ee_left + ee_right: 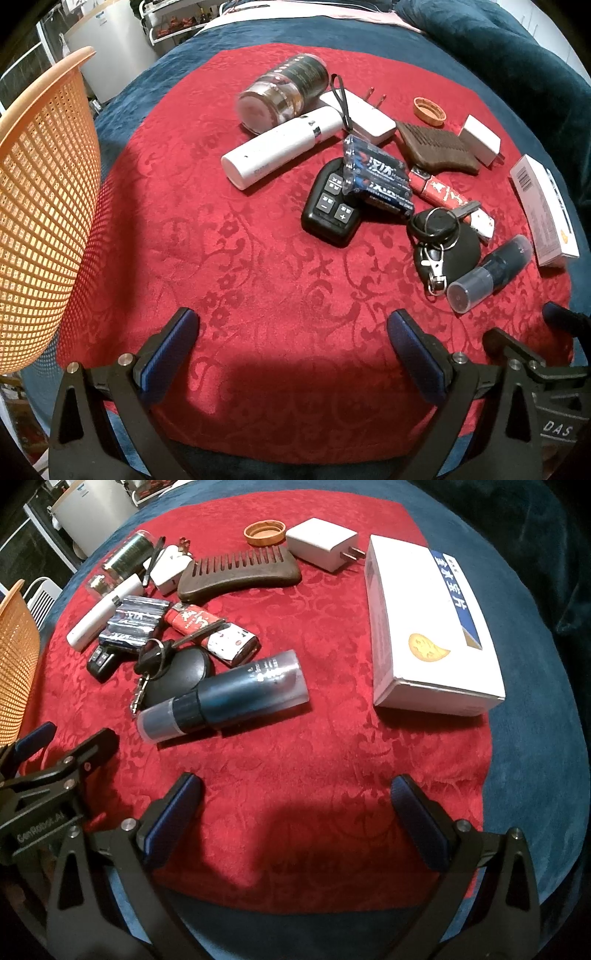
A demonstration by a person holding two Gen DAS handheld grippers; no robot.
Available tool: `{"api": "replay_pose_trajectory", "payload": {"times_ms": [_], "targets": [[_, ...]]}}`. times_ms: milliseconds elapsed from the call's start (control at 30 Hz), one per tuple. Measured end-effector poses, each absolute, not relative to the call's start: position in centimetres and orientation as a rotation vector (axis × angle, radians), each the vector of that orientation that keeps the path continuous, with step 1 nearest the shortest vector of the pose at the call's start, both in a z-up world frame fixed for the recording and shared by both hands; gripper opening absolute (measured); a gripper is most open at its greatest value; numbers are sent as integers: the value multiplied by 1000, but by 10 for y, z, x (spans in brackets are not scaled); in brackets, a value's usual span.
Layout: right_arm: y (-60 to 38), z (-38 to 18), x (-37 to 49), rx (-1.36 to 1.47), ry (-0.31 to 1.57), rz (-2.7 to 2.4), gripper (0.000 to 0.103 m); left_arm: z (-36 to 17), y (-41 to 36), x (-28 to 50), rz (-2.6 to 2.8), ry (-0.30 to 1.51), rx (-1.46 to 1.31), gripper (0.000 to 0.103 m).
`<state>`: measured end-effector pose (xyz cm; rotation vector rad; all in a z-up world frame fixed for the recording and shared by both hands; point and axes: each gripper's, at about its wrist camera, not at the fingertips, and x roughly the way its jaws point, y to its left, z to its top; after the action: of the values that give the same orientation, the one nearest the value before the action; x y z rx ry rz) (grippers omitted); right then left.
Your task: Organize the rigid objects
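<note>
Both grippers hang with fingers spread wide, holding nothing: the left gripper (293, 332) and the right gripper (295, 797). Ahead of the fingers, battery pack (373, 177) half-covers the black remote (330, 208). The orange basket (40, 192), left of them, is cropped.

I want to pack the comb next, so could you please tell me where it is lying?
In the right wrist view the comb lies flat at the far side of the red cloth, just in front of the orange cap and left of the white charger.
</note>
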<state>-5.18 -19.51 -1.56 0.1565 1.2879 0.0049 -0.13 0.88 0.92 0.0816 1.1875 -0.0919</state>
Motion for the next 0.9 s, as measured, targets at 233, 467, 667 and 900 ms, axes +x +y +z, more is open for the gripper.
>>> {"api": "replay_pose_trajectory", "payload": {"times_ms": [233,467,667,900], "targets": [[-203,14,-60,190,1242,51,102,29,24,0,-93,1156,-27,102],[-237,52,-39,207,1057,-48,102,43,35,3,-68,1109,-68,102],[-270,35,0,264,1104,-145,102,36,27,-4,-79,1114,-36,102],[-266,26,16,279,1118,-123,101,31,22,-10,-88,1129,-1,102]]}}
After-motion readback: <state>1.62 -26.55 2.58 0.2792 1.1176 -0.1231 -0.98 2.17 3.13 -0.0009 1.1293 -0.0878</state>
